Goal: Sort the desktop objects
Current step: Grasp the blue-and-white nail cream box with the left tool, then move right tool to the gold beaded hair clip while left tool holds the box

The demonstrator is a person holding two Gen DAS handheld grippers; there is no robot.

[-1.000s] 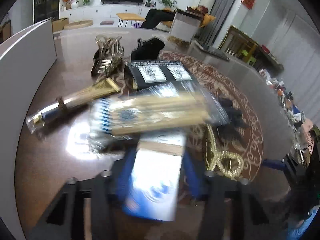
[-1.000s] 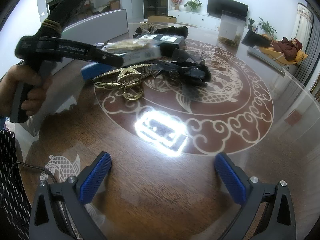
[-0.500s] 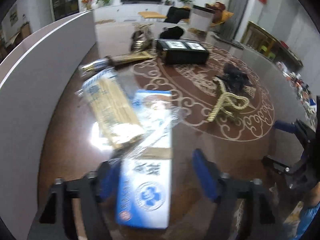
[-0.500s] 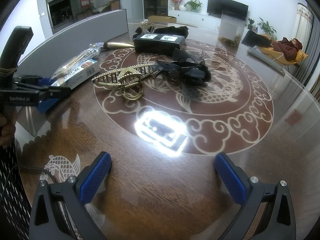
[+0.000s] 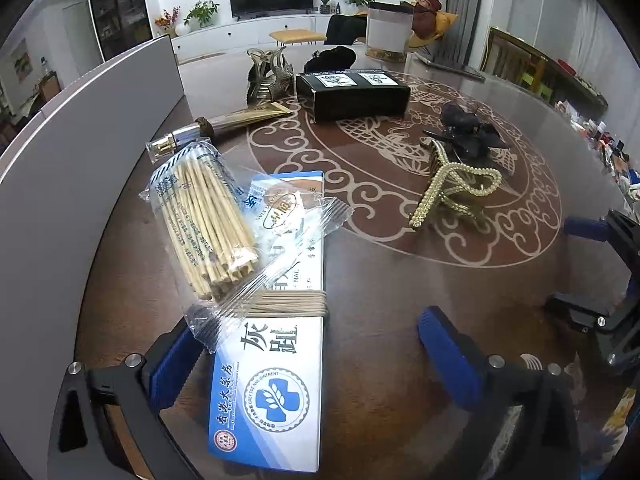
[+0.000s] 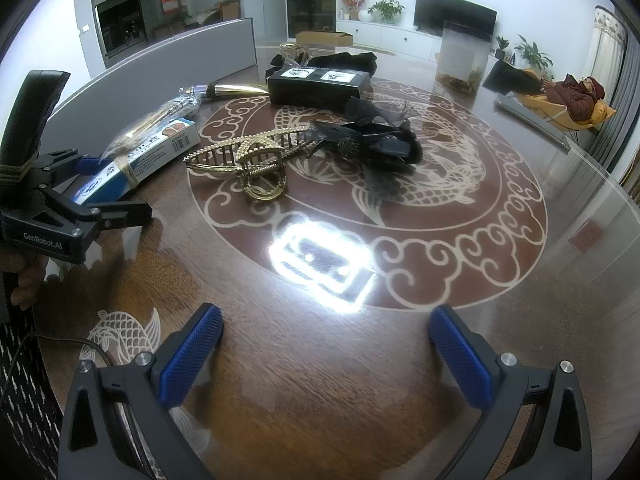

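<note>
A blue-and-white ointment box [image 5: 276, 356] lies on the table with a clear pack of wooden sticks [image 5: 208, 220] across its far end. My left gripper [image 5: 316, 344] is open around the box's near end; the box is not gripped. It also shows in the right wrist view [image 6: 100, 184], beside the box [image 6: 140, 160]. A gold pearl hair claw [image 5: 452, 188] [image 6: 248, 160] and a black hair bow [image 5: 468, 128] [image 6: 368, 140] lie mid-table. My right gripper [image 6: 324, 344] is open and empty over bare table.
A black box [image 5: 352, 92] [image 6: 316, 84], a gold tube [image 5: 224, 124] and a gold hair claw [image 5: 268, 76] lie at the far side. A grey curved panel [image 5: 60, 160] borders the table's left edge. A clear tank [image 6: 464, 56] stands far back.
My left gripper lowered the box and stick pack to the table by the grey panel and opened, letting them go. The right gripper has not moved.
</note>
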